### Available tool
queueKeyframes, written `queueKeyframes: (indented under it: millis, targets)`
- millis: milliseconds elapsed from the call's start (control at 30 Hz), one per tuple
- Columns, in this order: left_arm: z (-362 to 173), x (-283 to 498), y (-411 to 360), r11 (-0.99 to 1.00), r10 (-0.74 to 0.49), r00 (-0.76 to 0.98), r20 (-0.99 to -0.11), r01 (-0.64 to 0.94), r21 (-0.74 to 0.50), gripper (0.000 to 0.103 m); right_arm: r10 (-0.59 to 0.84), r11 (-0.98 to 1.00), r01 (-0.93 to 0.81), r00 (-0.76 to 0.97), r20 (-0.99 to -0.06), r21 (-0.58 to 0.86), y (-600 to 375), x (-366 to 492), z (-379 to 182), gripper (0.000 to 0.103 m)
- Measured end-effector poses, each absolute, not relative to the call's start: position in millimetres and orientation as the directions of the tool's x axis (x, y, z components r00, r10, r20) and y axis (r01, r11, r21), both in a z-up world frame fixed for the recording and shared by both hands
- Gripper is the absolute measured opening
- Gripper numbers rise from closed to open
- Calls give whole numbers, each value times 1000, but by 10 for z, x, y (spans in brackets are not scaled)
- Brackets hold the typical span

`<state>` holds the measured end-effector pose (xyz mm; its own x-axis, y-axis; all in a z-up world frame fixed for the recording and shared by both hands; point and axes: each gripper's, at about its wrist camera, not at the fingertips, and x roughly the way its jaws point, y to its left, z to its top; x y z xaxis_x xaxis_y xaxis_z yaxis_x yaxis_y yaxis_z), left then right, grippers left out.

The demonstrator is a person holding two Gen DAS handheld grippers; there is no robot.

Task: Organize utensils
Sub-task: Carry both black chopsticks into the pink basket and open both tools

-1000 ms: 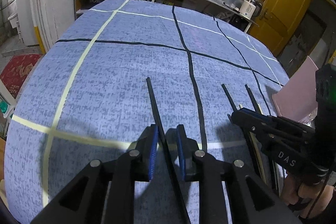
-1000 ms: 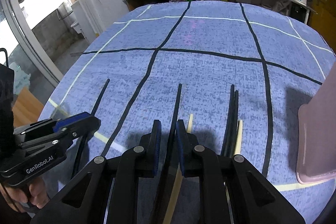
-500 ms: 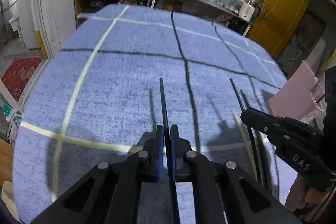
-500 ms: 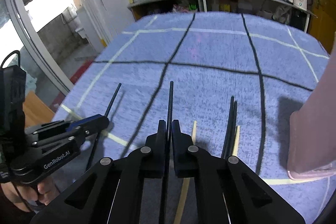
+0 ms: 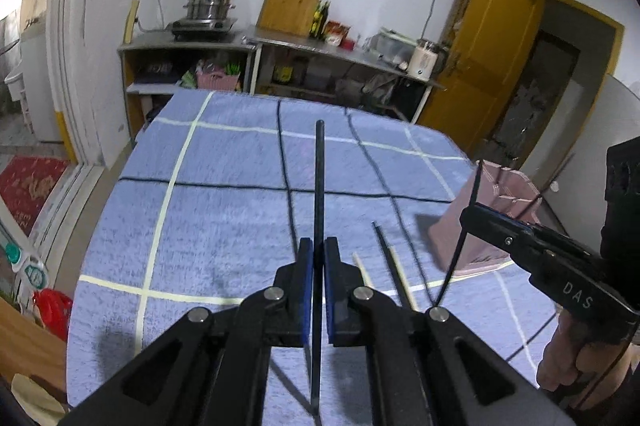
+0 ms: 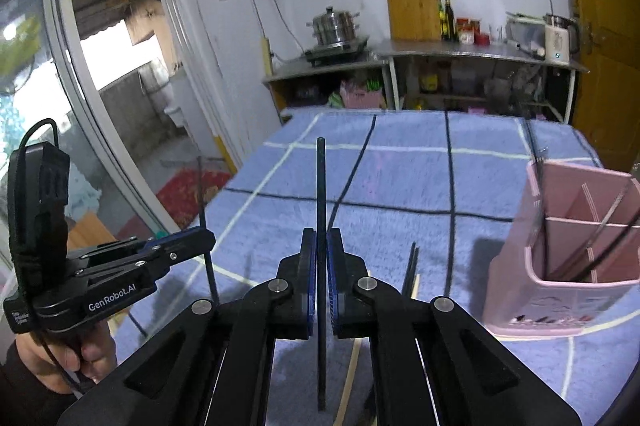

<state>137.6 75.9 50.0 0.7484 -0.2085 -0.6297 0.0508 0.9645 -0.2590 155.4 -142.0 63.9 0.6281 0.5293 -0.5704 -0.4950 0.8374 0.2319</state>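
We are in a plain home kitchen. Along the far wall we see a steel counter (image 5: 320, 44) carrying a stacked steamer pot (image 5: 208, 2) on a burner, a wooden cutting board (image 5: 291, 0), sauce bottles (image 6: 446, 19) and a kettle (image 5: 424, 60). A yellow door (image 5: 492, 58) stands at the right.

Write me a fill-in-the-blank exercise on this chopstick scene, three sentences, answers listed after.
1. Each gripper is shut on one ____ chopstick.
2. The utensil holder at the table's right side is coloured ____.
3. The tablecloth under the loose chopsticks is ____ with black and pale lines.

Left gripper, right gripper.

Missing words: black; pink; blue
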Motion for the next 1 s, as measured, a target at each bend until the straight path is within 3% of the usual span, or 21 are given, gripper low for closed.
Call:
queueKeyframes:
  millis: [400,1000]
  targets:
    - [880,1284,526,956,-261,771,-581,123,-266,6,520,852,-468,702,-486,235,-1801,1292,1015,5]
    - [1161,1424,-378,897,-440,711,-549,323,-301,6,395,917,-320,800,-452,236,-2722,1153,1237,5]
